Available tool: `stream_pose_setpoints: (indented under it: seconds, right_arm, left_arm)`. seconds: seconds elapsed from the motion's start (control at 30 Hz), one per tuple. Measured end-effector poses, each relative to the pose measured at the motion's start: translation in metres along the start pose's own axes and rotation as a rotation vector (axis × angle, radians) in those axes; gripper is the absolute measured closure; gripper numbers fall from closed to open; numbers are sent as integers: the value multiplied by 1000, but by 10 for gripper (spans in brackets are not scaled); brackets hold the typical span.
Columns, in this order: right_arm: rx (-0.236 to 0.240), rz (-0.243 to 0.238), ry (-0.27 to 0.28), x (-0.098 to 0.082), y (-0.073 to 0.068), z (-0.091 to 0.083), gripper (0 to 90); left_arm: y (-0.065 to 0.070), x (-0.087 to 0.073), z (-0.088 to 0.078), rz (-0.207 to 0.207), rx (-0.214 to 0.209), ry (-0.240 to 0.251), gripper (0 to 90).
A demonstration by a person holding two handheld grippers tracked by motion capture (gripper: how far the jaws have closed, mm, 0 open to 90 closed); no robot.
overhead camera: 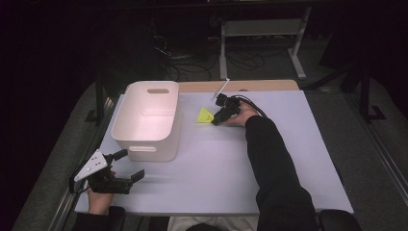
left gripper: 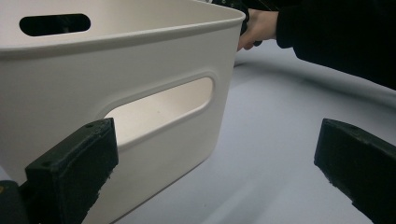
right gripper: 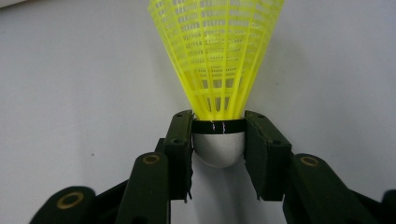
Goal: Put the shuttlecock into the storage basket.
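Observation:
A yellow plastic shuttlecock (overhead camera: 205, 116) lies on the pale table (overhead camera: 226, 163), just right of the white bin (overhead camera: 146, 150). My right gripper (overhead camera: 215, 120) reaches it from the right. In the right gripper view the jaws are shut on the shuttlecock (right gripper: 217, 56) at its white cork head, with the pads (right gripper: 181, 140) against the black band and the skirt pointing away from the gripper (right gripper: 218, 122). My left gripper (overhead camera: 131, 164) rests near the table's front left corner. It stands open (left gripper: 215, 140) with nothing between its jaws, facing the bin's (left gripper: 140, 60) front handle slot.
The bin holds nothing that I can see. A thin white stick (overhead camera: 220, 90) stands near the wooden strip (overhead camera: 260, 85) along the table's back edge. Beyond the table are a metal frame (overhead camera: 262, 29) and cables on a dark floor.

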State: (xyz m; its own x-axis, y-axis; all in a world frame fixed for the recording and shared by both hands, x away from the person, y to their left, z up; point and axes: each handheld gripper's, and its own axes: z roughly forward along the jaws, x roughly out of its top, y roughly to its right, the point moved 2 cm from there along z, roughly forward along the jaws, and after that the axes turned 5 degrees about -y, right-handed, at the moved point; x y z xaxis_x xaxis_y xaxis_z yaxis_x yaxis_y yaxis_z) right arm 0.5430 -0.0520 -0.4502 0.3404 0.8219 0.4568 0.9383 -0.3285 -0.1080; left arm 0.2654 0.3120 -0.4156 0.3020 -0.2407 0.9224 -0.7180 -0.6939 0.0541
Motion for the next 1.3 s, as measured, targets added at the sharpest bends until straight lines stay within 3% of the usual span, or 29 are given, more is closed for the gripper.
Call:
stream_pose_setpoints:
  seconds: [0.43, 0.77, 1.3]
  right_arm:
    - [-3, -12, 3, 4, -6, -13, 628]
    - [6, 10, -6, 5, -12, -24, 629]
    - [-15, 11, 43, 13, -33, -53, 629]
  left_arm:
    - [0, 0, 0, -1, 2, -2, 0]
    - [0, 0, 1, -4, 1, -2, 0]
    - [0, 0, 1, -5, 1, 0, 0]
